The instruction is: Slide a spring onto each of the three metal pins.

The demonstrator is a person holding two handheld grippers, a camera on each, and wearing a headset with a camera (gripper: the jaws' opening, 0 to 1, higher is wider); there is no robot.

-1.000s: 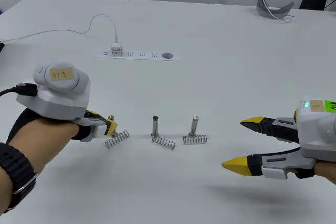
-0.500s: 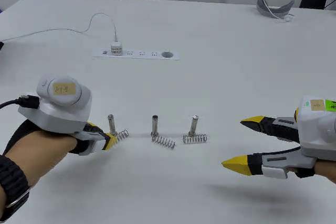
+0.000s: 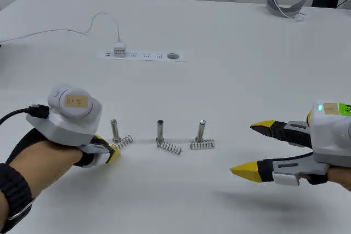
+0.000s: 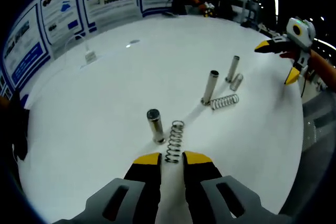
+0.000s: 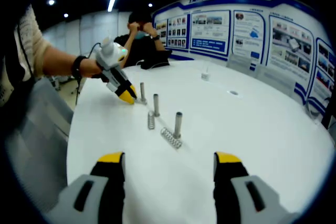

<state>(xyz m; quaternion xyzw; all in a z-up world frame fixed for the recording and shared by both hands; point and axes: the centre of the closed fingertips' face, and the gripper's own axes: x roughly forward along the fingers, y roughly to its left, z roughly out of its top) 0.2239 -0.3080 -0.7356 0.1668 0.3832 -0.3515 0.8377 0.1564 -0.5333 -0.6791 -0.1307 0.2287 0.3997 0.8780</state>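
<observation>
Your yellow-tipped left gripper [image 4: 172,158] has backed off the leftmost short upright steel pin [image 4: 155,126]. Its jaws are narrow, with the small coiled wire spring [image 4: 174,141] lying flat at their tips, lower centre. Nothing is threaded yet. Your right gripper [image 3: 252,148] hangs wide at right.

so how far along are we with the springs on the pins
Nothing is done: the left pin, middle pin and right pin stand bare, a spring lying on the table beside each. In hand: the left gripper has its tips at the end of the left spring; a grip is unclear. The right gripper is open, off to the side. All three springs are left to fit.
</observation>
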